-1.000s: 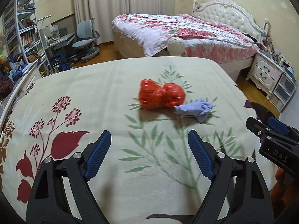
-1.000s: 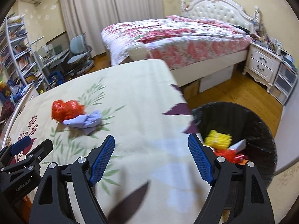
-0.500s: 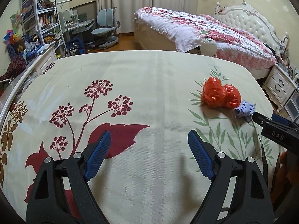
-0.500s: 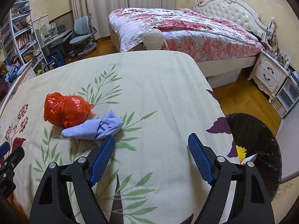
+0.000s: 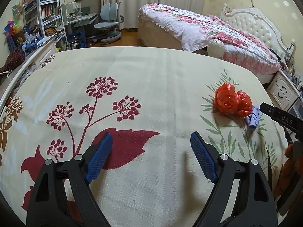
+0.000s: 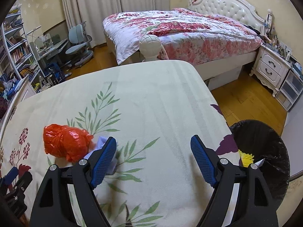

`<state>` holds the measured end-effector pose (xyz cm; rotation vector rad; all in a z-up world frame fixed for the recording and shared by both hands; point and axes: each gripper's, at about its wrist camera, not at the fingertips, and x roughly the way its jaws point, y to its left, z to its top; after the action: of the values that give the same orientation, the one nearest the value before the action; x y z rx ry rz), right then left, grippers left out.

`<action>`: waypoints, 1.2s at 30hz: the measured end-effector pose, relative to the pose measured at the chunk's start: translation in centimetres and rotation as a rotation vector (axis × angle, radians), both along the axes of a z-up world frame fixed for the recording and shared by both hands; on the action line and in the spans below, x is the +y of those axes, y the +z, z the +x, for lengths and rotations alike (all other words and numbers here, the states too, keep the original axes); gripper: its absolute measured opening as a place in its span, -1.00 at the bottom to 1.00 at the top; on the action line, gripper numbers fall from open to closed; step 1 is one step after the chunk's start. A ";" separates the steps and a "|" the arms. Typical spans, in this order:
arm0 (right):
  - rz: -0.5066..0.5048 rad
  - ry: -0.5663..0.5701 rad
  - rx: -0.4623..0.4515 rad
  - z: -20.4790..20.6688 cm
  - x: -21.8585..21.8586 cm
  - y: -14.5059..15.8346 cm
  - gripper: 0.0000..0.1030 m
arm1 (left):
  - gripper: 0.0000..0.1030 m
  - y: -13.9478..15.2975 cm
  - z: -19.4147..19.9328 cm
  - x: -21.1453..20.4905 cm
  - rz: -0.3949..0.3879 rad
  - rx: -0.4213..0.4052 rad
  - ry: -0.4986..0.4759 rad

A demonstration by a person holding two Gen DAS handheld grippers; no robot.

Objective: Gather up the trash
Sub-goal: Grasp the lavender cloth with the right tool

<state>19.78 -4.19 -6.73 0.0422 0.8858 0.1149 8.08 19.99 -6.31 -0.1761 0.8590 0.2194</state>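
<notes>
While both tools hang over the cream floral cloth [image 5: 151, 79], neither holds anything: the left gripper [image 5: 151, 158] has its jaws spread wide above the dark red leaf print [image 5: 128, 147], and the right gripper [image 6: 153, 158] has its jaws just as far apart over the green sprigs.

In the left wrist view the crumpled red plastic bag [image 5: 232, 105] lies at about 2 o'clock from the gripper, with a small lilac wad [image 5: 253, 118] touching its right side. In the right wrist view the same red bag [image 6: 65, 144] sits at 9 o'clock, and the lilac wad [image 6: 101, 143] is pressed against it, partly hidden behind the left blue pad [image 6: 104, 160].

The black-lined trash bin [image 6: 265, 141] stands on the floor beside the cloth's edge at 3 o'clock, with yellow scrap [image 6: 246, 158] inside. A flowered bed [image 6: 180, 30] lies beyond at 12 o'clock.
</notes>
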 end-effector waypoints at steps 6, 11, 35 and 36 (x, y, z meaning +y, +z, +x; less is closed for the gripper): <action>-0.004 0.037 -0.002 -0.6 2.5 0.1 0.52 | 0.60 0.1 -0.3 0.2 -0.010 -0.006 0.003; -0.037 0.060 0.016 -1.0 3.3 -0.2 0.52 | 0.60 0.0 -0.4 0.5 -0.028 -0.006 0.009; -0.013 0.162 0.038 -3.1 3.7 -0.8 -0.30 | 0.60 0.2 -0.3 -0.1 -0.019 -0.011 -0.002; -0.014 0.159 0.034 -3.1 3.6 -0.7 -0.38 | 0.60 0.2 -0.2 -0.3 -0.021 -0.011 -0.006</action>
<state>16.71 -0.58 -7.46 -0.0394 0.9238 0.2576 7.93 19.72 -6.12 -0.1941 0.8516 0.2033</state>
